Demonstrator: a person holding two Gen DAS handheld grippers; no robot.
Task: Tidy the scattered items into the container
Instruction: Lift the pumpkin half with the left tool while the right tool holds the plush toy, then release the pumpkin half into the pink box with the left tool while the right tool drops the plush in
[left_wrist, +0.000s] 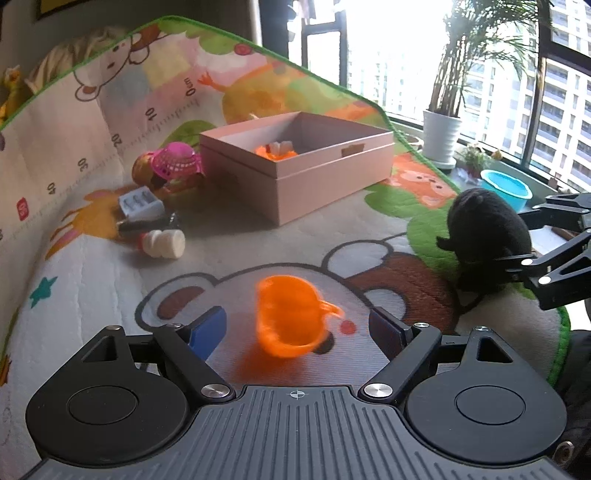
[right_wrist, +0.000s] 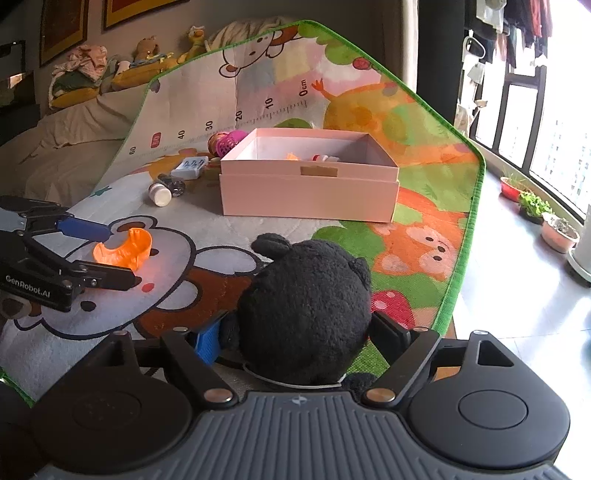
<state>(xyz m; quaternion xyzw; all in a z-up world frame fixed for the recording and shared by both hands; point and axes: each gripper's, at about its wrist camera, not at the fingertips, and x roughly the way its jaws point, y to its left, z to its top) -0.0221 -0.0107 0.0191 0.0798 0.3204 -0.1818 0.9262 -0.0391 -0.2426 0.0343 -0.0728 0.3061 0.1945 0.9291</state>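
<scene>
Daylight enters through blown-out windows (left_wrist: 388, 55) at right — orange cup (left_wrist: 291, 317) motion-blurred, fisheye bending at edges, corners vignetted

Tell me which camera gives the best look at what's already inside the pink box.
The left wrist view: it looks down into the pink box from a corner, showing an orange item with a pale piece on it. The right wrist view sees the pink box side-on, so its front wall hides all but slivers of the contents.

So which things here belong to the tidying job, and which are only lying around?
For the job: pink box, orange cup, black plush toy, white bottle, doll with pink hat.

Not part of it: potted palm, blue bowl.
</scene>
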